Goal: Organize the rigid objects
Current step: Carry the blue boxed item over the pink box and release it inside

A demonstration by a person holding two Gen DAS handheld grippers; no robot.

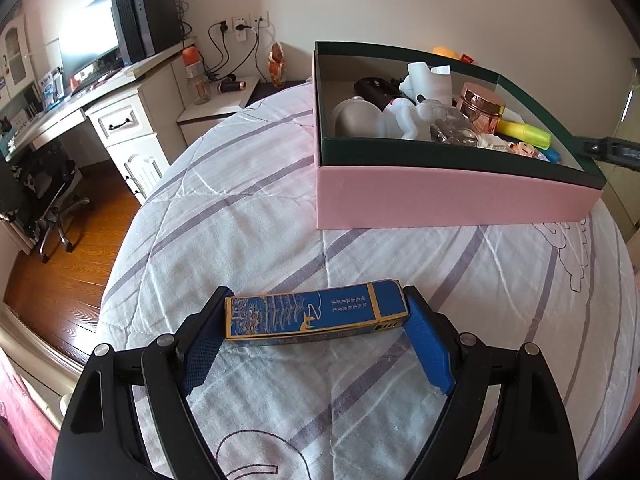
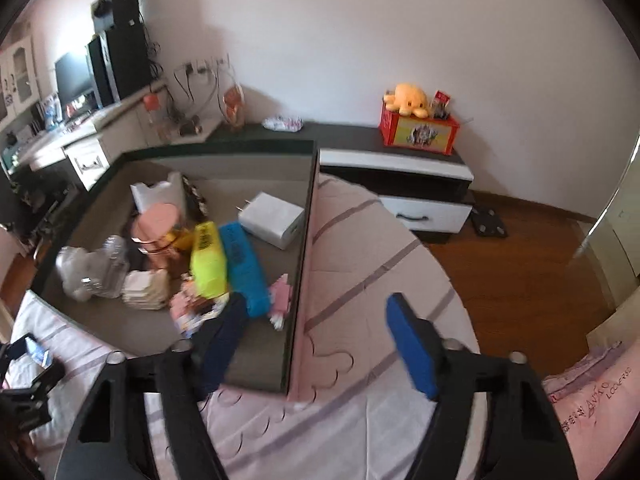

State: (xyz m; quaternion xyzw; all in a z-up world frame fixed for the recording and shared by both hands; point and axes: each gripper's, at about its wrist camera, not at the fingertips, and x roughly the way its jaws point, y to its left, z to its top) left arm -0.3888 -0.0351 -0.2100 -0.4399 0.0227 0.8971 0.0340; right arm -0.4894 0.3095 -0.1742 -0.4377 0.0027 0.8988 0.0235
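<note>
My left gripper has its jaws closed on the ends of a flat blue box with gold edging, one blue pad against each short end. The blue box sits crosswise between the pads, low over the quilted bed; I cannot tell whether it is lifted clear of the cloth or resting on it. At about one o'clock from it stands the pink carton with its dark green rim, already holding a white figurine, a copper-lidded jar and a yellow marker.

I judge the step to be the carry: the blue box is gripped and not yet stowed. Next I need to raise it above the near rim, travel toward one o'clock and find a bare patch of floor inside.

My right gripper hangs with jaws spread wide and empty, straddling the carton's right wall, the left pad inside over the clutter.
</note>
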